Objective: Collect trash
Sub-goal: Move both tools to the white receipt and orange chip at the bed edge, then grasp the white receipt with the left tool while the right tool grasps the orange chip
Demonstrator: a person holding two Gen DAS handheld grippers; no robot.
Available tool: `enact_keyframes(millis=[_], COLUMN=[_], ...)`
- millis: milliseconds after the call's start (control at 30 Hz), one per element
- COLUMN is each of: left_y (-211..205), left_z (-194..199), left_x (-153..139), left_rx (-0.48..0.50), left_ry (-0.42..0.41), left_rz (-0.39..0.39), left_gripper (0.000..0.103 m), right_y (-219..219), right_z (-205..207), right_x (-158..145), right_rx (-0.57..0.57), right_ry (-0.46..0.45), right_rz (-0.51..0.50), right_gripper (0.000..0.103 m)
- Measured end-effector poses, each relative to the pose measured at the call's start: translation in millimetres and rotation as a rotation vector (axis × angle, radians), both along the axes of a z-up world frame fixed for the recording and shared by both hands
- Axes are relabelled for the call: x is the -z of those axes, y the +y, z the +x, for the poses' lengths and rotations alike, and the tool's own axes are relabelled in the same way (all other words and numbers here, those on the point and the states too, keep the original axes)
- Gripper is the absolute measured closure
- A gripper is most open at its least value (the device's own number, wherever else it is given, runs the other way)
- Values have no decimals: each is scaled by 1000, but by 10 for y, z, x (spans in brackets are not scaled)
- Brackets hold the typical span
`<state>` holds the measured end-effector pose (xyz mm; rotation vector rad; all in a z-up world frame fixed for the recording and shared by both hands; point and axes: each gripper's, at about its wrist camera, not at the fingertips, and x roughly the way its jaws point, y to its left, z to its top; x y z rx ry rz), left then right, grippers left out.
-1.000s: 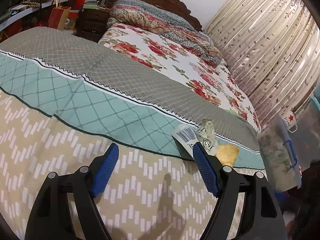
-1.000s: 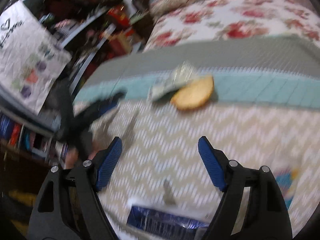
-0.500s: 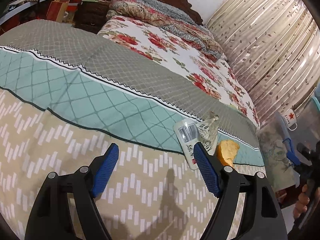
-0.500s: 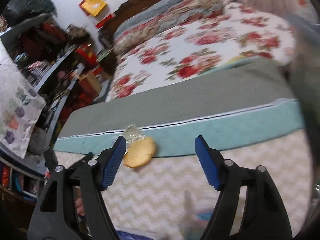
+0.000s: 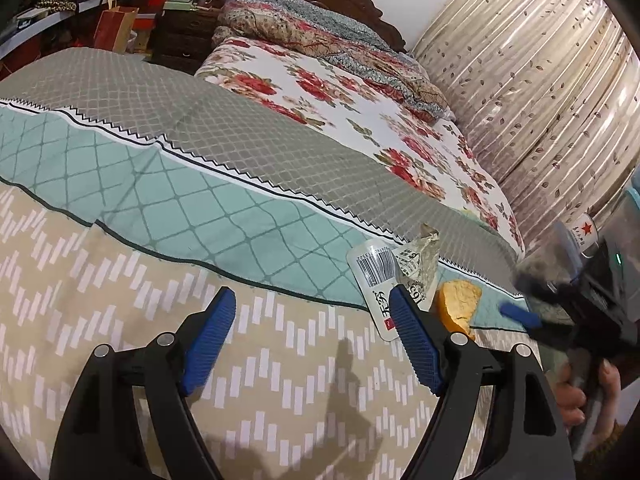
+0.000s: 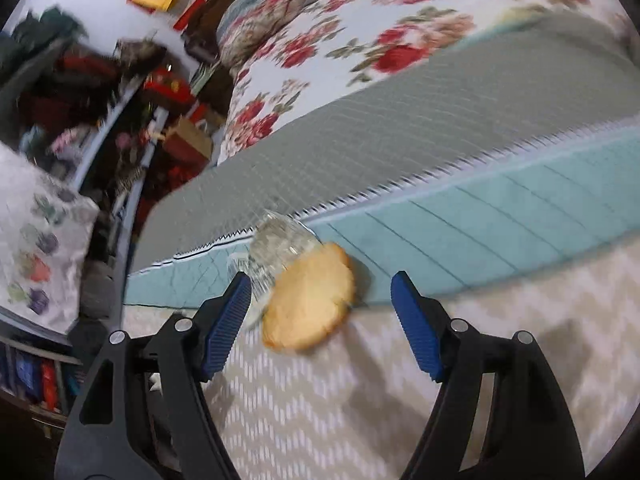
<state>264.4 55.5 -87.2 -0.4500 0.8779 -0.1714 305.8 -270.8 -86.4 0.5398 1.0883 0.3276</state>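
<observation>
Right tool (image 6: pixel 320 308) nearer, bread (image 6: pixel 308 300) between jaws

right claw (image 6: pixel 320 304) swung toward the bread (image 6: pixel 308 298), now framing it

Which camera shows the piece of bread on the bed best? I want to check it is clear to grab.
The right wrist view: the bread lies large, whole and nearly centred, though slightly blurred. The left wrist view is sharper, but its own finger hides part of the bread, small near the right edge.
</observation>
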Motion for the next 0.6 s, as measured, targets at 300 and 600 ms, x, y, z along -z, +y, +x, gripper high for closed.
enact_keyframes(millis=[300, 600], left_y=[-37, -40], left_z=[22, 22], left_x=[19, 33], left_rx=[19, 68], left_ry=[6, 9], left_rz=[9, -69], left_gripper=[28, 18], right_y=[831, 1078], right_z=[585, 472], right_x=[183, 161], right_rx=[-114, -229], right_ry=[29, -19], right_rz=[-93, -110], right_gripper=[29, 38])
